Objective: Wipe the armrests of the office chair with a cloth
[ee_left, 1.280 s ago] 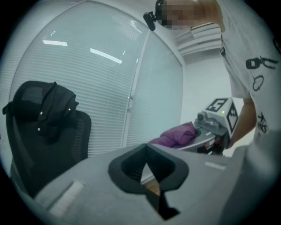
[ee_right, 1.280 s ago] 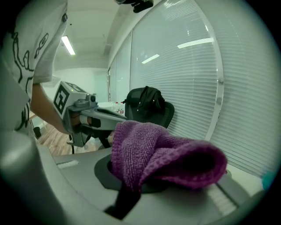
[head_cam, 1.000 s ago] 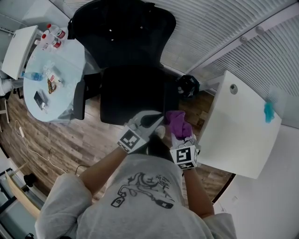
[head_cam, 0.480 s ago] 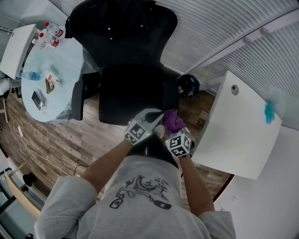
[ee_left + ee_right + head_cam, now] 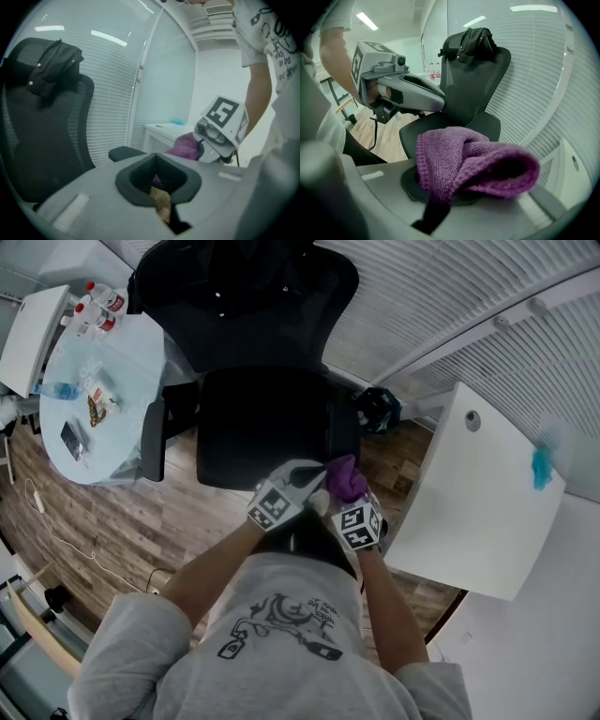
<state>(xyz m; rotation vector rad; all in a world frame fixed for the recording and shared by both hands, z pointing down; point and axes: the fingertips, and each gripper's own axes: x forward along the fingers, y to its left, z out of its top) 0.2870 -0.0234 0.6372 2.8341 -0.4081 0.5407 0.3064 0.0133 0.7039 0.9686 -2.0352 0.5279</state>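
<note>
Clamping the purple cloth (image 5: 473, 164), right gripper (image 5: 354, 502) hovers beside the chair armrest (image 5: 342, 432); left gripper (image 5: 317, 474), jaws together, crowds alongside; white desk (image 5: 487, 493) adjacent.

A wood-plank floor (image 5: 122, 512) carries a pale round table (image 5: 131, 371) at the far left and a white desk (image 5: 478, 502) at the right, with white slatted blinds (image 5: 441, 287) across the far wall.
</note>
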